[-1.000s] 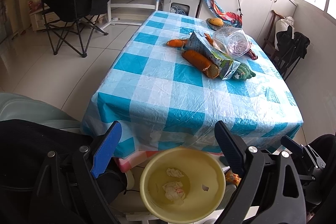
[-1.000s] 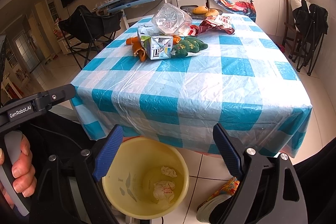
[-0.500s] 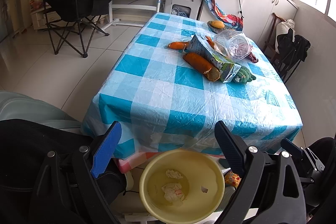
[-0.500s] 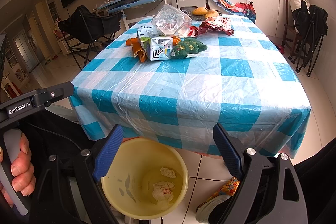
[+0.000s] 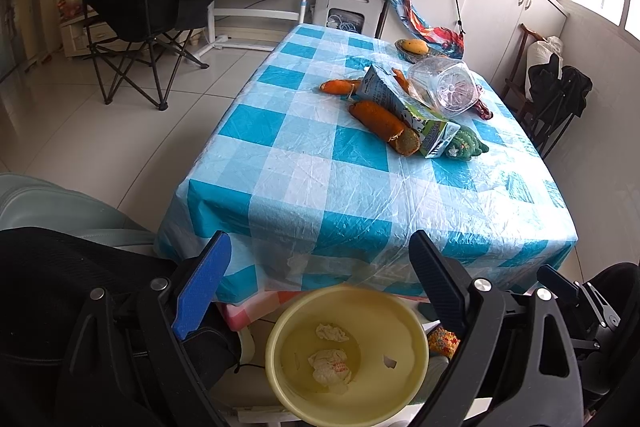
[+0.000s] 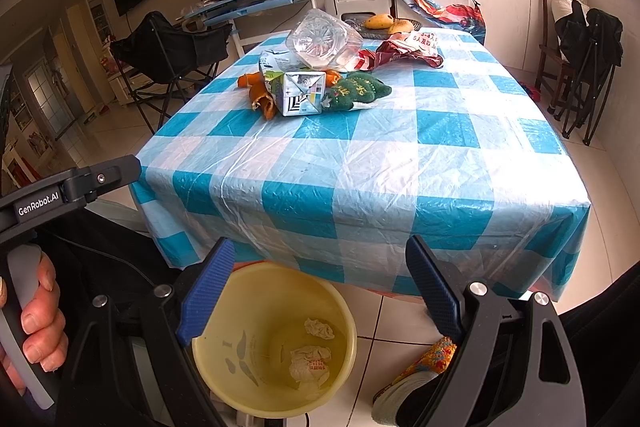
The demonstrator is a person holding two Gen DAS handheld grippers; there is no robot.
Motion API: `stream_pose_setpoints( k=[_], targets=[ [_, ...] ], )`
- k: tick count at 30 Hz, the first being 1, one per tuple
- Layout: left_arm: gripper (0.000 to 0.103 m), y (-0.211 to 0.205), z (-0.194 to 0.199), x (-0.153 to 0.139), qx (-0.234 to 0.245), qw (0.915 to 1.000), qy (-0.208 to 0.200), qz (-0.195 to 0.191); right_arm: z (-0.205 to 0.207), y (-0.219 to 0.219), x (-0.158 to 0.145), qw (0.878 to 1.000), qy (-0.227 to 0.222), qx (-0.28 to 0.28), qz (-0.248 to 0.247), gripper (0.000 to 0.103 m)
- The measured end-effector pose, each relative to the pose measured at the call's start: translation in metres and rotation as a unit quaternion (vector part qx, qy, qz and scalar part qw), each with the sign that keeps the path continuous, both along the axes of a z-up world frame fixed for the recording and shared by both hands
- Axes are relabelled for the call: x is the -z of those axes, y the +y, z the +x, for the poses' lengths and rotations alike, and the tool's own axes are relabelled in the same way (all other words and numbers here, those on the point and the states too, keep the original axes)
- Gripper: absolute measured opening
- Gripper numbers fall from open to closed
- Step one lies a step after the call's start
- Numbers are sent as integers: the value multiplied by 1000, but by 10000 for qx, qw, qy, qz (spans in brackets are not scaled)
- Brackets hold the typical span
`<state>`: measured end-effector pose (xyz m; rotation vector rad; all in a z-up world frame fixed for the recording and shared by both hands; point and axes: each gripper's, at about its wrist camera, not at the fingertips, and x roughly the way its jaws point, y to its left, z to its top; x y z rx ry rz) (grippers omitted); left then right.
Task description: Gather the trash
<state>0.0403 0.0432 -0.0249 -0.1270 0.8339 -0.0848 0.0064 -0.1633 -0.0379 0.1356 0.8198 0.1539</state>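
Note:
On the blue-checked table lies a heap of trash: a milk carton, orange peels, a clear plastic bottle and a red wrapper. A green plush toy rests against the carton. Below the table's near edge stands a yellow bin with crumpled paper inside. My left gripper and right gripper both hover open above the bin, nothing between their fingers.
A bowl of fruit sits at the table's far end. A black folding chair and a desk stand beyond on the left; cabinets and a draped chair on the right. A slippered foot is beside the bin.

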Motion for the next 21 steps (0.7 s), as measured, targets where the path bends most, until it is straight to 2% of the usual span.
stream_pose_setpoints(
  k=[15, 21],
  targets=[
    [88, 0, 0, 0, -16, 10000, -15, -28, -1, -3, -1, 10000, -30, 16, -17, 86],
    [88, 9, 5, -3, -124, 9997, -55, -214, -1, -2, -1, 10000, -26, 31, -1, 86]
  ],
)
